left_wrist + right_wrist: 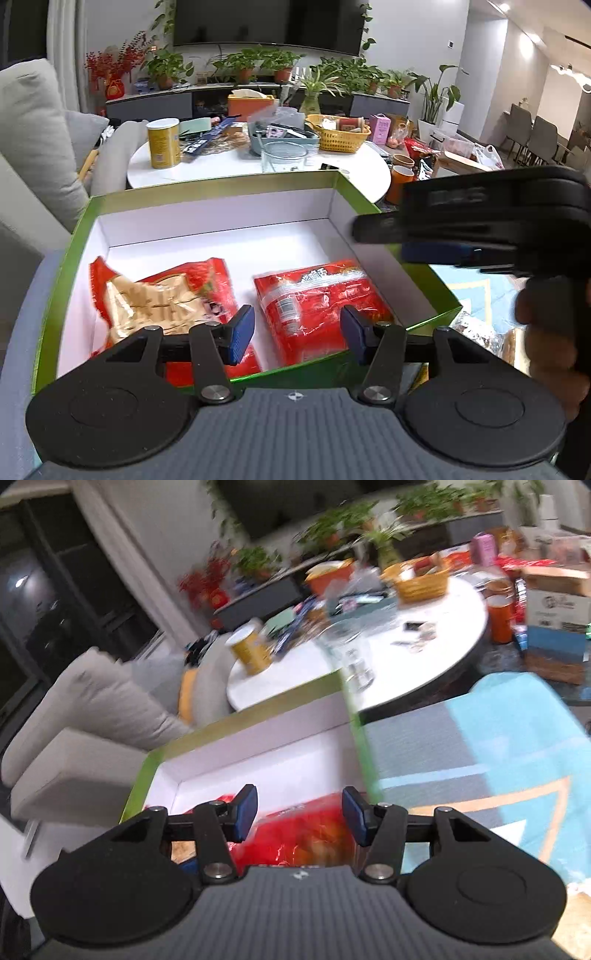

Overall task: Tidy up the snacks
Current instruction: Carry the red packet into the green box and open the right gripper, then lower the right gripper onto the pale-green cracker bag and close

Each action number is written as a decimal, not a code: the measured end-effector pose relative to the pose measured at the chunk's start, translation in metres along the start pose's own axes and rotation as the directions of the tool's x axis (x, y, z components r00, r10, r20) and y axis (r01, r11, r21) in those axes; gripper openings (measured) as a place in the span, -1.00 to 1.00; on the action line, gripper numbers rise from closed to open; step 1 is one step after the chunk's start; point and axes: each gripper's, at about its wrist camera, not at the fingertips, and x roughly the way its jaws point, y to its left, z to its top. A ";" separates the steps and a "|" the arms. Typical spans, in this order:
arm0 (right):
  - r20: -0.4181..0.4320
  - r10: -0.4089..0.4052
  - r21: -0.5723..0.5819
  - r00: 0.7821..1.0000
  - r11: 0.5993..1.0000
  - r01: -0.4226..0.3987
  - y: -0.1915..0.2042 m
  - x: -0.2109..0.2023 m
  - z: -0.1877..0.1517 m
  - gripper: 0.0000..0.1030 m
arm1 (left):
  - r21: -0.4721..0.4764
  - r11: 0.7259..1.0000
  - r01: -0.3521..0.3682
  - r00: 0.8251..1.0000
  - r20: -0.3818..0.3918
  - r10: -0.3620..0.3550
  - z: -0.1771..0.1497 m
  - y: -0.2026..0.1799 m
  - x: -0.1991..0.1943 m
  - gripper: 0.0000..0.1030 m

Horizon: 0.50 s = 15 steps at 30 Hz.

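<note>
A: Left wrist view?
B: My left tongs [297, 334] released, over the green box [207, 184]. Inside: red-gold snack bag [159, 295] at 8 o'clock, red snack pack [317, 295] at 5. My right tongs [373, 230] at 3.
A: Right wrist view?
B: Blurred. Right tongs [299, 818] gapped over a red pack [295, 834]; can't tell if gripping.

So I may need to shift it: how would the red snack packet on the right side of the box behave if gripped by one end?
The red snack packet looks like thin glossy film, so it would probably sag and could slip between the jaws. It lies flat in the box, so it is likely light and unlikely to roll.
</note>
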 end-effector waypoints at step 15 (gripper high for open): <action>-0.030 0.060 -0.029 0.998 0.998 -0.061 0.001 -0.045 -0.032 0.11 | 0.006 1.000 -0.026 0.999 0.023 0.026 -0.022 0.005 -0.060 -0.03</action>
